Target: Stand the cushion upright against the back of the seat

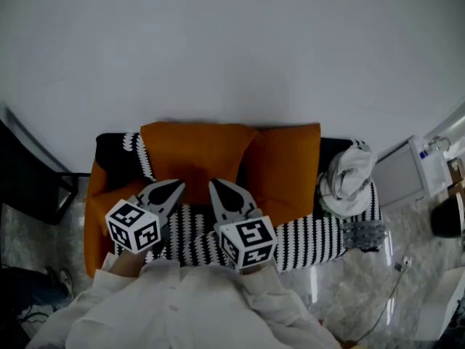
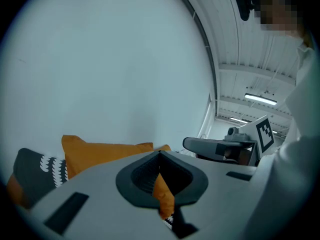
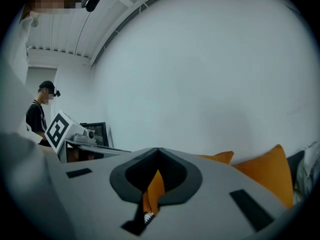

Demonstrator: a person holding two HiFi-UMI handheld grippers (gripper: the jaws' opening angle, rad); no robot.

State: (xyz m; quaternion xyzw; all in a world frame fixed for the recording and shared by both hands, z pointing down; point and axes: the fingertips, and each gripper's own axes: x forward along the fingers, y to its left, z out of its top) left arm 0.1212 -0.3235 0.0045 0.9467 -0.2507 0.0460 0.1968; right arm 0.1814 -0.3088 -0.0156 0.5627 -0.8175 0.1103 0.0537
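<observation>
Striped throw (image 1: 312, 240) before cushion (image 1: 192, 155); white cloth bundle (image 1: 347, 177) (crumpled) atop throw's end.

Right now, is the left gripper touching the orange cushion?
Cannot tell. In the head view the left gripper overlaps the cushion; its own view shows shut jaws, no plain contact.

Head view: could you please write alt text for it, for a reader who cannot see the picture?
Seen from above, the left gripper and right gripper, both shut, point at an orange cushion at the back of an orange seat against a white wall. A black-and-white striped throw drapes the seat.
</observation>
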